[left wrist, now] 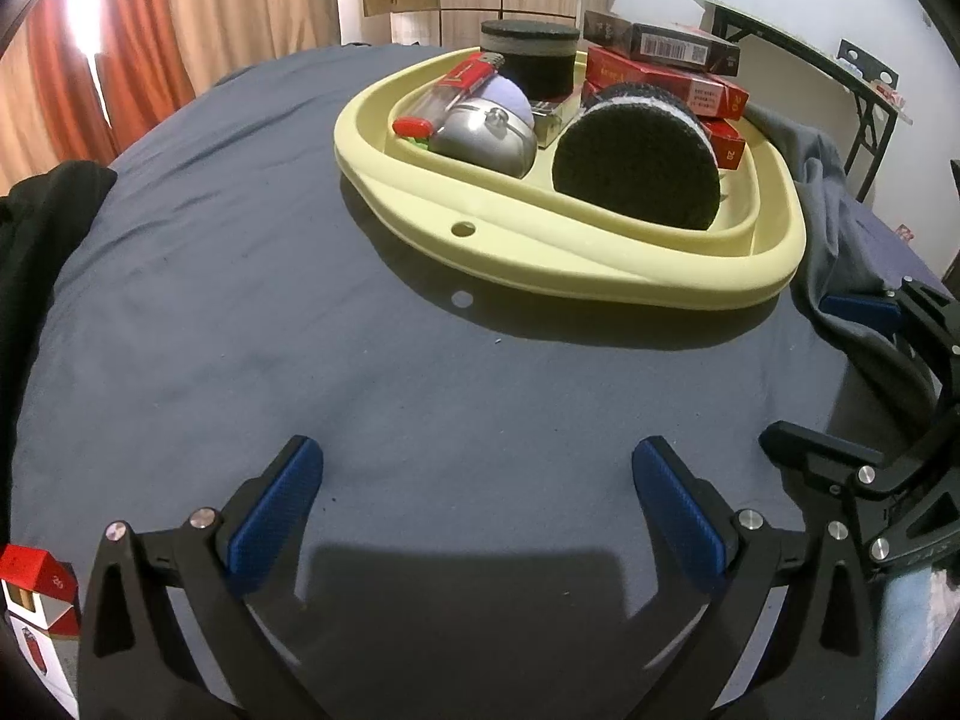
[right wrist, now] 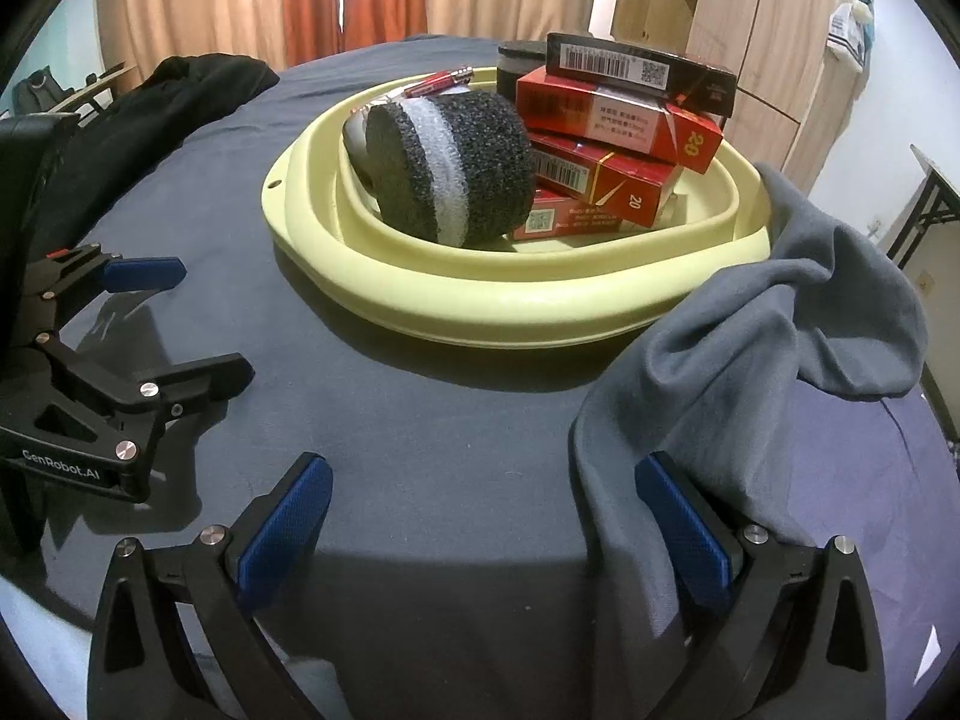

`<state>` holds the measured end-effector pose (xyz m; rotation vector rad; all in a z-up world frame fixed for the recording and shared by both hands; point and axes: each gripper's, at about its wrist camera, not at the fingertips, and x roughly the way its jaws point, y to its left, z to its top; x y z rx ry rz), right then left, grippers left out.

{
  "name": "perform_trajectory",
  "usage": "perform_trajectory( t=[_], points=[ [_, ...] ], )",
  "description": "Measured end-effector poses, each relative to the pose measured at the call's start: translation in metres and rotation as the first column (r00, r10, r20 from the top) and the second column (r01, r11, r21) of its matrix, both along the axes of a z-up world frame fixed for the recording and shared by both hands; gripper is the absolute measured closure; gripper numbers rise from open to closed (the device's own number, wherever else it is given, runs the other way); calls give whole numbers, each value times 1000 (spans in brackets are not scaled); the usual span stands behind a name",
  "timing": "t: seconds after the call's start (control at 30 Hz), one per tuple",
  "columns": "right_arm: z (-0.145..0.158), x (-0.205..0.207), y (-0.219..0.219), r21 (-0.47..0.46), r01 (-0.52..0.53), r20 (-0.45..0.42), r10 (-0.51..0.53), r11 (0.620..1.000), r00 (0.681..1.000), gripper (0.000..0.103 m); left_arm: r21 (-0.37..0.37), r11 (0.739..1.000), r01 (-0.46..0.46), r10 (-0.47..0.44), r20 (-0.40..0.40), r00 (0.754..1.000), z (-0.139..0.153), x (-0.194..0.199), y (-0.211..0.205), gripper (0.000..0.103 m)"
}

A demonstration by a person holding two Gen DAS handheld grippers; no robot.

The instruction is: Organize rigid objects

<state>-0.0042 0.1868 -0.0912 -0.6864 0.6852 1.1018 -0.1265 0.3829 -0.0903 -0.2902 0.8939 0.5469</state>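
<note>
Surface: a bed (left wrist: 240, 300) under a dark blue-grey sheet carries everything; its edges curve out of view.
Black garment (right wrist: 198, 84): heaped at the bed's far left edge.
Left tool (left wrist: 477, 516): fingers spread wide with nothing between the blue pads (left wrist: 273, 516), low over bare sheet at the bed's near edge.
Open red pack (left wrist: 36, 594): at the near left corner, just left of the left tool; whether it lies on the bed, I cannot tell.
Yellow tray (left wrist: 540, 258): on the far middle of the bed, well ahead of both tools and touching neither.
Tray, left part: a red lighter (left wrist: 465, 81), a lilac ball (left wrist: 510, 102) and a round silver case (left wrist: 486, 138) crowd together.
Tray, back: a black puck-shaped foam piece (left wrist: 531, 57) stands flat.
Tray, middle: a black foam roll (right wrist: 450, 165) with a white band lies on its side.
Tray, right part: red cigarette packs (right wrist: 624, 120) are stacked, with a black box (right wrist: 642, 69) on top.
Right tool (right wrist: 483, 519): fingers spread wide, holding nothing, near the bed's near edge, just right of the left tool.
Grey cloth (right wrist: 780, 330): crumpled by the tray's right rim, running down past the right tool's right finger (right wrist: 684, 525) and touching it.
</note>
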Motion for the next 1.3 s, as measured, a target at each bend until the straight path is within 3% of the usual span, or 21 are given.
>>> perform_trajectory(
  t=[1.3],
  points=[
    [0,1,1,0,4,-2,-4,1000,1000,0,1,1000,-1,1,0,1000,0,-1,-2,0]
  ],
)
